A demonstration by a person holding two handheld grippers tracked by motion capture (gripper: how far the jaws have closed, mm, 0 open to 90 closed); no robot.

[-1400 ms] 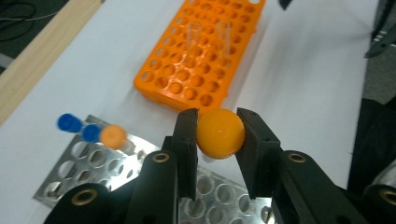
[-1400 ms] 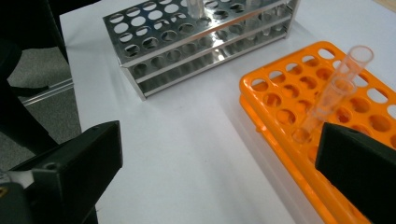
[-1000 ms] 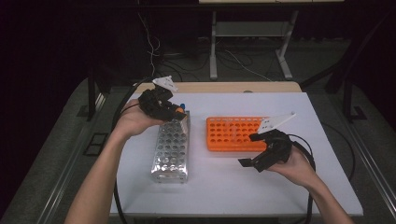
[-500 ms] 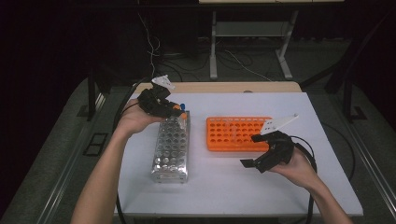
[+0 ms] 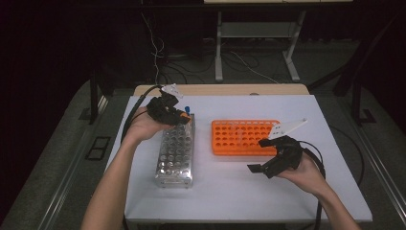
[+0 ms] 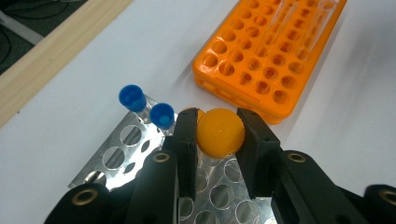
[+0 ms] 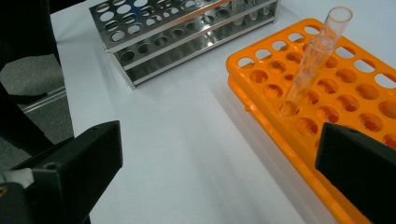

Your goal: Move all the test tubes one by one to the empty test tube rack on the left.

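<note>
Orange-capped tube (image 6: 219,133) sits clamped between the two black jaws of the left claw (image 6: 218,140), which grips it by the cap. In the left gripper view the tube hangs over the far end of a shiny metal rack (image 6: 121,154), its lower part at the rack's round holes; whether it is seated in a hole cannot be told. Just beside it, two blue-capped tubes (image 6: 147,106) stand in the rack's end row.

In the high view the left claw (image 5: 178,116) is over the far end of the metal rack (image 5: 174,153), which lies lengthwise on the left half of a white table (image 5: 230,196). An orange rack (image 5: 244,137) with many round holes lies to the right of it, apart from it.

The right claw (image 5: 261,155) is released, its jaws spread wide with nothing between them. It hovers low over the table, just near the front edge of the orange rack. In the right gripper view a clear, uncapped glass tube (image 7: 310,63) stands tilted in a hole of the orange rack (image 7: 261,74), and the metal rack (image 7: 187,35) lies farther back.

A person's bare forearms enter from the bottom of the high view, one hand on each claw.
</note>
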